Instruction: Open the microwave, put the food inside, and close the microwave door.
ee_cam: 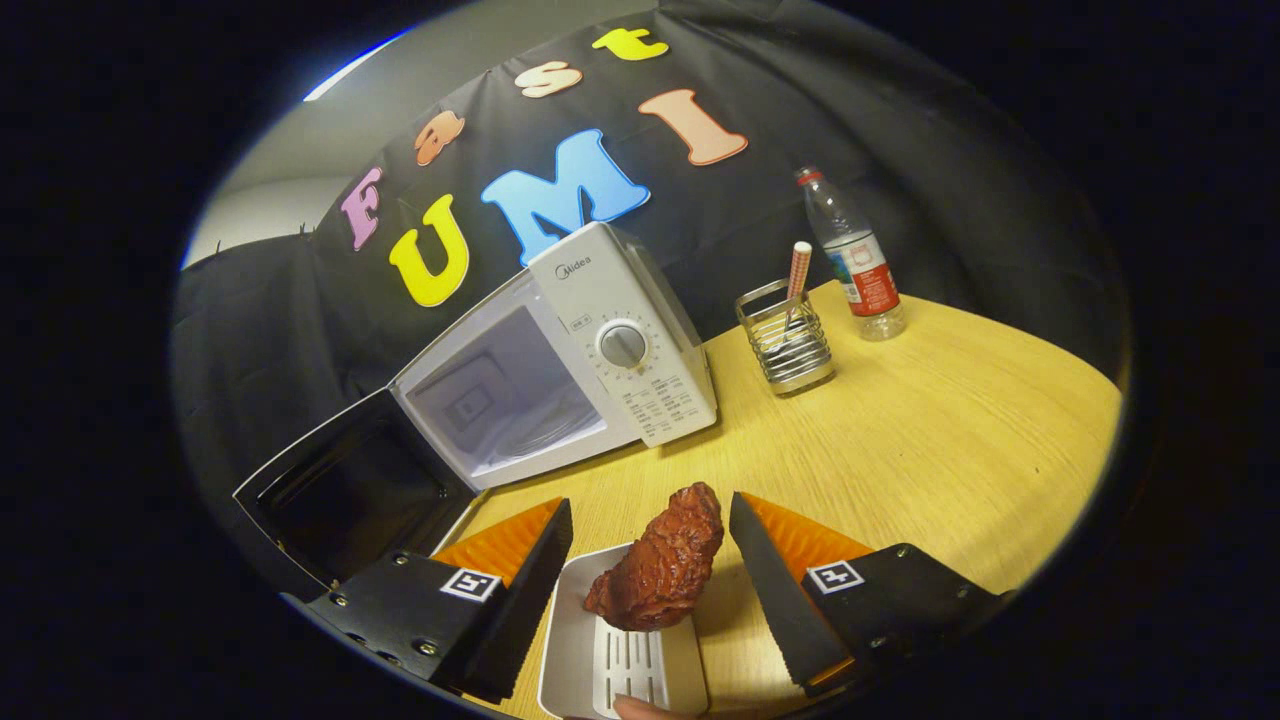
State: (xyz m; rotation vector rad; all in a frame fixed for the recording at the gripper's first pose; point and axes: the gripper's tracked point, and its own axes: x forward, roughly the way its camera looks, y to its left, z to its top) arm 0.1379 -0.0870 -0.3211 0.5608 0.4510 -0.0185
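A white microwave (600, 340) stands on the wooden table (930, 440), its door (350, 490) swung wide open to the left and the pale cavity (500, 395) exposed. A glossy brown piece of meat (660, 560) lies on a white slotted tray (620, 650) close in front. My gripper (650, 540) is open, one finger on each side of the meat, with a gap to it on both sides. A fingertip (640, 708) touches the tray's near edge.
A wire holder (787, 345) with a striped stick stands right of the microwave, and a clear water bottle (855, 260) with a red label is behind it. Bare tabletop stretches to the right of the fingers.
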